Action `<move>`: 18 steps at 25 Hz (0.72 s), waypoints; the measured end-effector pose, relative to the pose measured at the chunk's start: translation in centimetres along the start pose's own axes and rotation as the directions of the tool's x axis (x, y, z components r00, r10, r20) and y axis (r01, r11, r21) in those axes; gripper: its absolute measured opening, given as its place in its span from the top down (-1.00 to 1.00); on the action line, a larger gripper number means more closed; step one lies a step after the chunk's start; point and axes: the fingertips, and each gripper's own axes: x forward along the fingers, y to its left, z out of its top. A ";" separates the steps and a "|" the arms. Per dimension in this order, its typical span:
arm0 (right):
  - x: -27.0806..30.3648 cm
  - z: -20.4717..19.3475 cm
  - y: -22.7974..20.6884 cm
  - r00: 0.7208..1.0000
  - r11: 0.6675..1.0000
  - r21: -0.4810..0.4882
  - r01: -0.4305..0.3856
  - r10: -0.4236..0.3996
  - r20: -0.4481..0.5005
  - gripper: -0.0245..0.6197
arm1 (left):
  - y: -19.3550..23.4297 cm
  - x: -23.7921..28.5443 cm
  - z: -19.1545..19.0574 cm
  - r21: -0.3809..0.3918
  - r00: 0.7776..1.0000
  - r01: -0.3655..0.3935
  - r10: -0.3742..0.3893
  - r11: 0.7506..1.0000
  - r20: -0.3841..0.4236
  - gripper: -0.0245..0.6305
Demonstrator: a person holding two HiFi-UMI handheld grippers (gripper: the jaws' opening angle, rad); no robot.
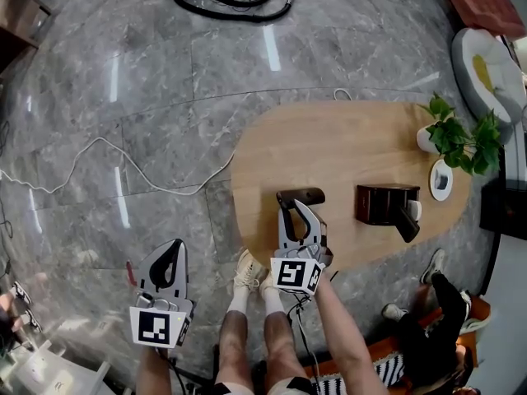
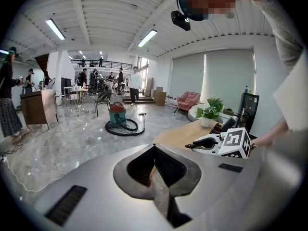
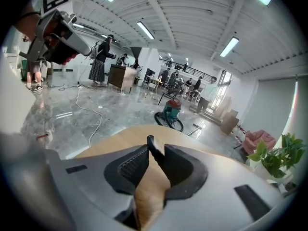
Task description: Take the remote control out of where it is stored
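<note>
**A:** Where is the remote control?

**B:** A slim dark piece that I take for the remote control (image 1: 302, 194) lies on the wooden tabletop (image 1: 354, 138), left of centre in the head view. It is right at the tips of the right gripper (image 1: 297, 212). In the right gripper view, one narrow end of it stands between the jaws.

**A:** Is it clamped?

**B:** No. The jaws stand a little apart. The dark piece sits close against the jaw on the right of that view. Bare wood shows between it and the ribbed pad on the other side.

**A:** And the storage?

**B:** A dark brown box (image 1: 383, 202) stands on the tabletop to the right of that gripper, apart from it. A black slim thing (image 1: 408, 223) leans out of its right-hand end. I can't tell what that is.

**A:** The left gripper?

**B:** The left gripper (image 1: 174, 245) hangs over the grey marble floor (image 1: 99, 72) at the lower left of the head view, off the tabletop. Its jaw tips meet, with nothing between them.

**A:** Anything else?

**B:** A potted plant (image 1: 461, 138) stands at the right end of the tabletop, with a small white dish (image 1: 441, 179) just below it in the frame. A white cable (image 1: 123, 167) trails across the floor at the left.
</note>
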 end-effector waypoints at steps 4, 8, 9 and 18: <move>0.4 -0.3 1.0 1.000 0.999 -0.037 0.000 0.000 -0.008 0.65 | 0.3 -0.1 -0.8 -0.009 1.000 0.007 -0.007 1.000 -0.008 0.91; 0.8 -0.7 1.8 1.000 0.997 -0.073 0.004 -0.004 -0.002 0.63 | 0.9 -0.1 -1.2 -0.027 1.000 -0.001 0.001 1.000 -0.007 0.91; 0.8 -0.8 2.0 1.000 0.997 -0.077 0.005 -0.005 0.000 0.63 | 1.0 -0.1 -1.4 -0.031 1.000 -0.002 0.002 1.000 -0.008 0.91; 1.5 -1.4 3.1 1.000 0.996 -0.090 0.015 -0.014 0.006 0.61 | 1.7 0.2 -2.6 -0.050 1.000 0.001 -0.002 0.999 -0.025 0.91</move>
